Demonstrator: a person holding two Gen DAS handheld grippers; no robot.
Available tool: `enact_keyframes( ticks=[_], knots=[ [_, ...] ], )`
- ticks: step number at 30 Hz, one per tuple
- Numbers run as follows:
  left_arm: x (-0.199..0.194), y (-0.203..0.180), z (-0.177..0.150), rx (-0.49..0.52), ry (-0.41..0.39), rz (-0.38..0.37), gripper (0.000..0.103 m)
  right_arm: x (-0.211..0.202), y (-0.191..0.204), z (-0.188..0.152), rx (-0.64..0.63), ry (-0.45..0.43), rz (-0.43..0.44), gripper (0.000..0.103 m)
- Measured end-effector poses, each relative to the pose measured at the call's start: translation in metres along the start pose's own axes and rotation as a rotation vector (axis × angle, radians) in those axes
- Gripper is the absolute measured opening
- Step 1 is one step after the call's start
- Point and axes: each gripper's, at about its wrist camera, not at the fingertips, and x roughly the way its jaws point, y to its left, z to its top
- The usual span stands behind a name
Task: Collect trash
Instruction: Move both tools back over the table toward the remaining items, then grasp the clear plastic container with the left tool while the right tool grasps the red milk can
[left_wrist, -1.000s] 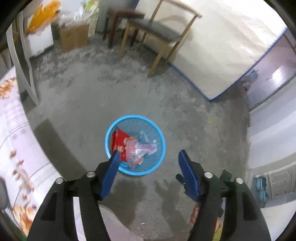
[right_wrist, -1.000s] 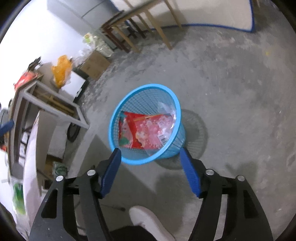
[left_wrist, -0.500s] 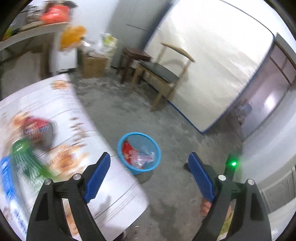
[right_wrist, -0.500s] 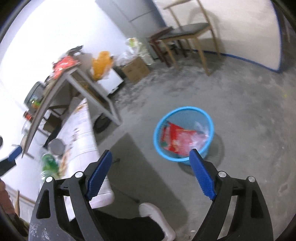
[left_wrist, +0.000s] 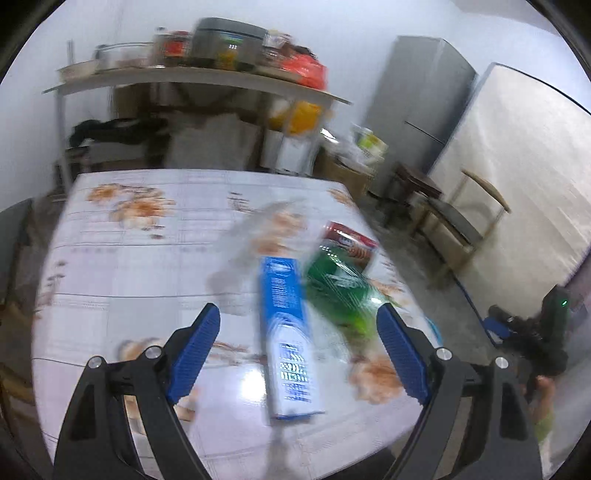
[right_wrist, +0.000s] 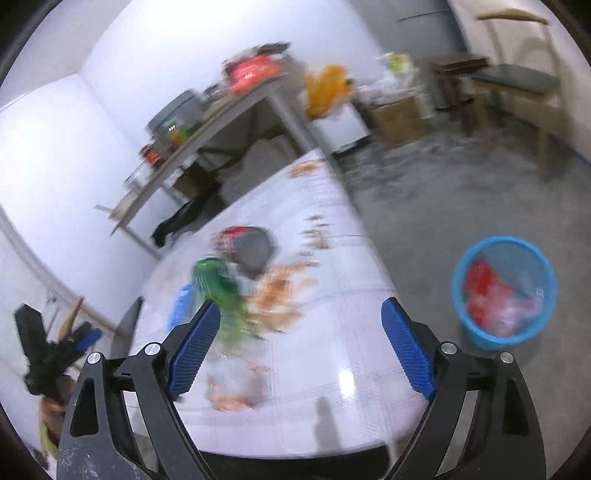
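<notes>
While both frames are smeared by motion blur, two grippers are seen, each with its two blue fingers spread wide and nothing held between them: the left gripper (left_wrist: 299, 354) and the right gripper (right_wrist: 301, 347).

Three pieces of trash can be counted on the surface (left_wrist: 122, 266), besides a pale crumpled shape too blurred to name. One blue-and-white carton (left_wrist: 286, 332) lies flat between the left fingers (left_wrist: 194, 352), its long axis running away from the camera, nearer the middle of the gap than either pad and touched by neither. One green wrapper (left_wrist: 338, 284) lies just beside it on the right, reaching toward the right-hand pad. One red can (left_wrist: 349, 242) lies on its side just beyond the wrapper, close to the surface's far right edge. In the right wrist view the green wrapper (right_wrist: 218, 288) sits just past the left-hand finger, with the can (right_wrist: 251, 245) behind it and the carton partly hidden.

The surface is covered by a glossy white cloth printed with orange motifs. On the grey concrete floor to its right, well apart from the gripper, one blue basket (right_wrist: 465, 332) is standing with red and clear wrappers inside.

Farther off, one cluttered shelf (left_wrist: 192, 79), one wooden chair (left_wrist: 465, 221), a cardboard box (right_wrist: 400, 118) and white walls are seen.
</notes>
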Motion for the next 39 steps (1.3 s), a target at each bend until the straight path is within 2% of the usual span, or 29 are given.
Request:
enact_keyframes(
  ticks=[5, 9, 14, 18, 20, 24, 28, 31, 34, 36, 38, 39],
  knots=[
    [0.014, 0.028, 0.005, -0.039, -0.012, 0.007, 0.084, 0.044, 0.06, 0.029, -0.131, 0.046, 0.044, 0.09],
    [0.037, 0.042, 0.013, -0.053, -0.002, 0.012, 0.084, 0.088, 0.107, 0.06, -0.331, 0.096, 0.027, 0.093],
    [0.046, 0.047, 0.025, -0.026, -0.018, 0.044, 0.084, 0.145, 0.15, 0.085, -0.548, 0.218, -0.003, 0.093],
    [0.062, 0.041, 0.047, 0.052, -0.023, 0.063, 0.084, 0.206, 0.169, 0.09, -0.662, 0.378, -0.065, 0.093],
    [0.076, 0.036, 0.058, 0.111, -0.002, 0.075, 0.084, 0.229, 0.17, 0.092, -0.669, 0.428, -0.11, 0.093],
    [0.117, 0.017, 0.078, 0.289, 0.098, 0.107, 0.083, 0.265, 0.166, 0.091, -0.665, 0.536, -0.186, 0.091],
    [0.151, 0.001, 0.08, 0.435, 0.171, 0.12, 0.073, 0.282, 0.155, 0.092, -0.622, 0.598, -0.206, 0.089],
    [0.17, 0.001, 0.079, 0.468, 0.216, 0.143, 0.06, 0.291, 0.147, 0.092, -0.588, 0.631, -0.213, 0.084],
    [0.185, 0.012, 0.083, 0.431, 0.248, 0.148, 0.047, 0.293, 0.139, 0.095, -0.538, 0.656, -0.198, 0.079],
    [0.19, 0.019, 0.087, 0.405, 0.257, 0.154, 0.041, 0.293, 0.136, 0.098, -0.514, 0.665, -0.181, 0.074],
    [0.193, 0.027, 0.088, 0.396, 0.262, 0.154, 0.029, 0.294, 0.134, 0.099, -0.505, 0.674, -0.169, 0.062],
    [0.195, 0.031, 0.089, 0.389, 0.268, 0.156, 0.027, 0.294, 0.134, 0.099, -0.505, 0.676, -0.168, 0.062]
  ],
)
